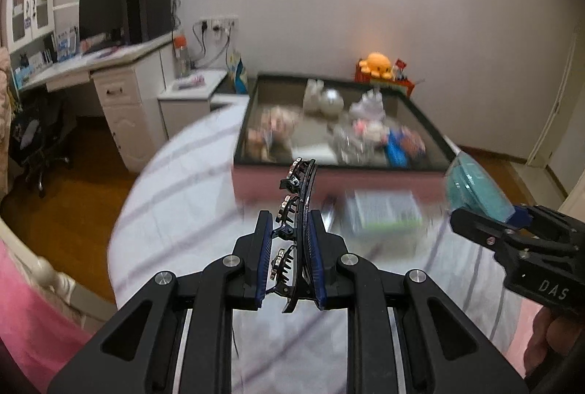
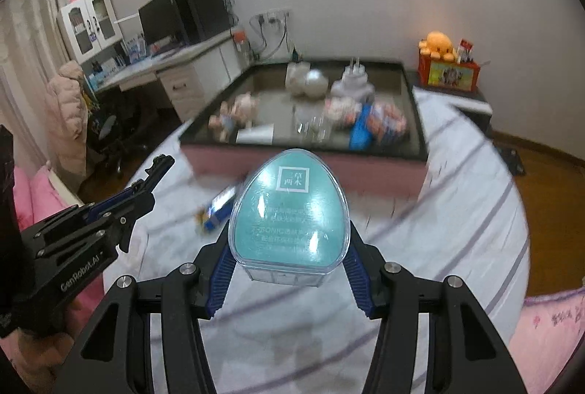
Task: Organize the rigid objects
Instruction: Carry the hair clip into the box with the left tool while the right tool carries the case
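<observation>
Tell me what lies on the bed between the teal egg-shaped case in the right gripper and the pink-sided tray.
In the right wrist view, a small blue and white packet lies on the striped sheet, left of the teal egg-shaped case, before the tray.

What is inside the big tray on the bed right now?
The tray holds a blurred jumble: a silver ball, a white plug adapter, a blue item, clear wrappers and a white card. The clutter hides whatever lies underneath.

The teal egg-shaped case looks like glossy clear plastic with glare spots. The black toothed hair clip is shiny plastic with small metal bits. The striped bedspread is matt cloth, and the floor at right is polished wood.
</observation>
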`<state>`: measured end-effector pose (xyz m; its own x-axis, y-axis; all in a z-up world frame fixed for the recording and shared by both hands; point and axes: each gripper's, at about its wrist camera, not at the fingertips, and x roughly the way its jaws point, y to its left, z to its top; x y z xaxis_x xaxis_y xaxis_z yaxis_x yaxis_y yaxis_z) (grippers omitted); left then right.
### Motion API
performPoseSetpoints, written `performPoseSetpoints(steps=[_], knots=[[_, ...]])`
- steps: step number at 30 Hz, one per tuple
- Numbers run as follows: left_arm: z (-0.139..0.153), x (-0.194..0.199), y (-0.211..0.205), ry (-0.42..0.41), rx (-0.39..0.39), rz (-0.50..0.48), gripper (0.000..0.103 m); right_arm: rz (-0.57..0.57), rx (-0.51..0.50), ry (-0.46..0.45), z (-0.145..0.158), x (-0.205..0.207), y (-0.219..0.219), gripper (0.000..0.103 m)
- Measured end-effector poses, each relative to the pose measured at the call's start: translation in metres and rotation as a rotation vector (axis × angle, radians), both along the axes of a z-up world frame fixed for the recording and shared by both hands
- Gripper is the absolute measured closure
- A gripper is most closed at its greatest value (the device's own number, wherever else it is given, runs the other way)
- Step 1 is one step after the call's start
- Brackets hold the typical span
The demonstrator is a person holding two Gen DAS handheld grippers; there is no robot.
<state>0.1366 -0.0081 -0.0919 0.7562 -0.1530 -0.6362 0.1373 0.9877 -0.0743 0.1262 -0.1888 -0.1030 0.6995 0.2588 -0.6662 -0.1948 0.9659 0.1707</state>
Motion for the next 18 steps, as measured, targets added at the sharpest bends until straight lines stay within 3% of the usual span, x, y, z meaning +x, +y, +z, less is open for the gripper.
performPoseSetpoints(steps=[9, 18], knots=[[0.026, 0.079, -0.014, -0.032, -0.004, -0.022, 0.084, -0.026, -0.024, -0.062, 0.035, 0.07, -0.018, 0.048], [0.011, 0.152, -0.039, 0.027, 0.007, -0.055, 0.084, -0.025, -0.039, 0.004, 0.015, 0.144, -0.019, 0.048]])
